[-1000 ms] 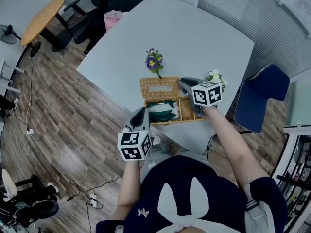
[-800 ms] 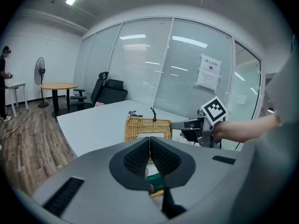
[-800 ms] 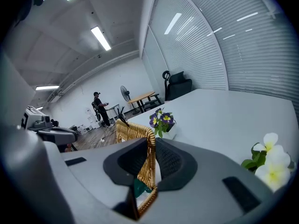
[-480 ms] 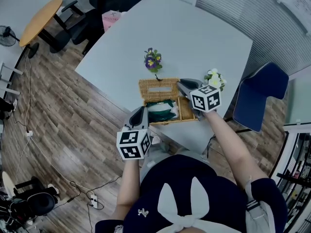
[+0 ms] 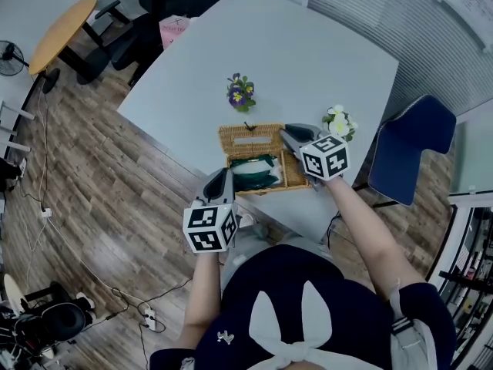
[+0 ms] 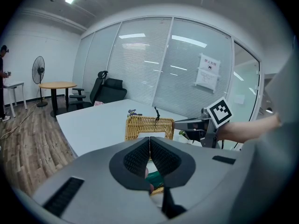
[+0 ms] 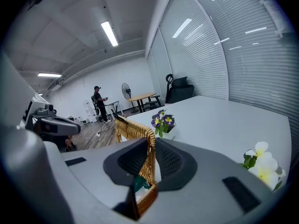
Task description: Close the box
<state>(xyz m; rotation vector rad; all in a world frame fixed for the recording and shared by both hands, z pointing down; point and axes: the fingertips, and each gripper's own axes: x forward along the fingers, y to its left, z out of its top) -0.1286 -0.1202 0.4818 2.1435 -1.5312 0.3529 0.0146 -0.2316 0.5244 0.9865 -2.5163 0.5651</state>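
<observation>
An open wicker box stands near the table's front edge, with green and white contents inside. Its lid stands up at the far side. My right gripper reaches the lid's right end and is shut on the woven rim, which runs between the pads in the right gripper view. My left gripper hovers at the box's near left corner, jaws shut with nothing between them. From the left gripper view, the lid and the right gripper show beyond the jaws.
The box rests on a pale grey table. A small pot of purple flowers stands behind the box, and white flowers are at its right. A blue chair stands off the table's right side. Wood floor lies to the left.
My right gripper has rolled slightly while keeping hold of the lid's rim. The left gripper has stayed in place.
</observation>
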